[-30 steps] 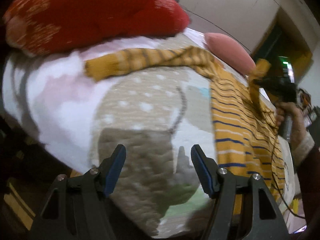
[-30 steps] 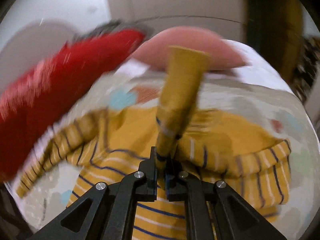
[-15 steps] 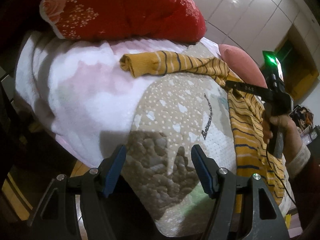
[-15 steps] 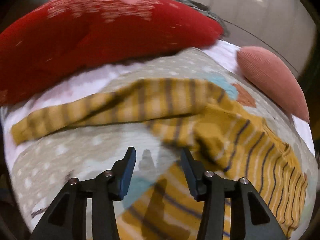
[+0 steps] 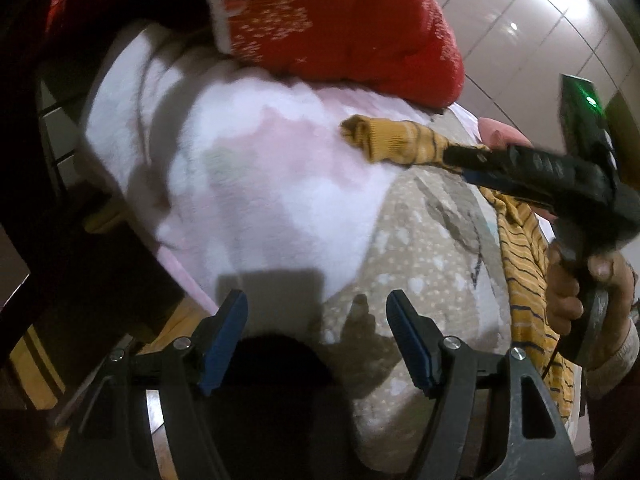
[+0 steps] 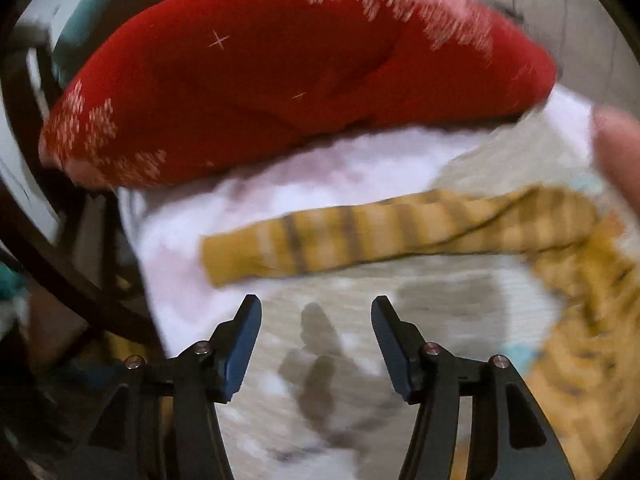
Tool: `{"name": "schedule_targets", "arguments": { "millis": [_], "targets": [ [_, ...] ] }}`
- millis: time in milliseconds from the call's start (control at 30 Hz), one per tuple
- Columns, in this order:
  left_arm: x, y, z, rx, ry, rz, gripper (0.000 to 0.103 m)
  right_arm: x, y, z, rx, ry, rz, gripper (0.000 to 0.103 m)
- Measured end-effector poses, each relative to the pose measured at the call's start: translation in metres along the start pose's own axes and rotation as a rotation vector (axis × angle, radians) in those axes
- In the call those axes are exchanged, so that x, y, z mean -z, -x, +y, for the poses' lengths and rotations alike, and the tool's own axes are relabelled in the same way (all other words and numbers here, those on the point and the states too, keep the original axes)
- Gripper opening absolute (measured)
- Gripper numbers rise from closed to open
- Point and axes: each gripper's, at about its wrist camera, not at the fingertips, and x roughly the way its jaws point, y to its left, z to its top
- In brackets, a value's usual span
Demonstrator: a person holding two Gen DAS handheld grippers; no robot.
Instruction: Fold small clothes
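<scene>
Nearest the left wrist camera, the left claw [image 5: 316,332] hangs with jaws apart, empty, over the patterned blanket [image 5: 424,280]. At two o'clock the right claw [image 6: 316,332], a second ago clamped on the striped yellow sleeve [image 6: 360,236], has let it go and now stands apart just short of its cuff. The sleeve lies stretched across the blanket, its shirt [image 5: 524,264] at three o'clock; so this fold seems unfinished. Beyond, at twelve, sits a red cushion [image 6: 280,80].

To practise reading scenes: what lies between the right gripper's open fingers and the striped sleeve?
In the right wrist view, only bare blanket separates the right gripper from the sleeve.
</scene>
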Motion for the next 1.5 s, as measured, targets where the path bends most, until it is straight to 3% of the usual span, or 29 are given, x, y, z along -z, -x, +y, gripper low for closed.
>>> {"name": "schedule_targets", "arguments": {
  "millis": [200, 267, 300, 333, 367, 533, 700, 833, 933, 1033, 1100, 1167, 1200, 1267, 1333, 1500],
  "targets": [
    [0.004, 0.001, 0.010, 0.001, 0.030, 0.007, 0.071, -0.017, -0.054, -0.018, -0.094, -0.361, 0.055, 0.067],
    [0.003, 0.001, 0.010, 0.010, 0.031, 0.008, 0.071, -0.018, -0.061, -0.019, -0.099, -0.409, 0.035, 0.066],
    [0.002, 0.002, 0.009, 0.011, 0.027, 0.007, 0.071, -0.020, -0.062, -0.018, -0.093, -0.401, 0.023, 0.059],
    [0.002, 0.003, 0.008, 0.013, 0.023, 0.006, 0.071, -0.022, -0.063, -0.015, -0.080, -0.372, 0.022, 0.020],
    [0.001, 0.003, 0.008, 0.013, 0.020, 0.008, 0.071, -0.023, -0.065, -0.012, -0.057, -0.338, 0.046, 0.007],
    [-0.005, 0.004, 0.004, 0.013, 0.015, 0.012, 0.071, -0.028, -0.026, -0.019, -0.020, -0.284, -0.015, 0.007],
    [-0.009, 0.010, -0.015, 0.026, -0.027, -0.006, 0.071, -0.032, 0.071, -0.048, -0.012, -0.204, -0.132, 0.007],
    [-0.010, 0.010, -0.035, 0.044, -0.067, -0.002, 0.071, -0.012, 0.147, -0.107, 0.089, -0.202, -0.182, 0.007],
    [-0.008, 0.009, -0.053, 0.060, -0.108, 0.008, 0.071, 0.021, 0.191, -0.175, 0.234, -0.277, -0.170, 0.007],
    [-0.007, 0.008, -0.075, 0.063, -0.162, 0.013, 0.071, 0.062, 0.219, -0.260, 0.385, -0.433, -0.143, 0.007],
    [-0.007, 0.007, -0.090, 0.070, -0.190, 0.018, 0.071, 0.091, 0.224, -0.317, 0.534, -0.548, -0.089, 0.010],
    [-0.007, 0.008, -0.104, 0.085, -0.215, 0.016, 0.071, 0.124, 0.233, -0.360, 0.754, -0.645, -0.038, 0.016],
    [-0.007, 0.009, -0.113, 0.090, -0.232, 0.013, 0.071, 0.138, 0.240, -0.369, 0.757, -0.681, -0.053, 0.018],
    [-0.005, 0.007, -0.124, 0.088, -0.262, 0.015, 0.075, 0.160, 0.254, -0.376, 0.663, -0.751, -0.130, 0.043],
    [-0.003, 0.001, -0.134, 0.089, -0.282, 0.034, 0.075, 0.178, 0.263, -0.374, 0.621, -0.789, -0.185, 0.043],
    [0.011, -0.012, -0.170, 0.137, -0.341, 0.084, 0.075, 0.188, 0.261, -0.359, 0.531, -0.760, -0.216, 0.044]
  ]
}}
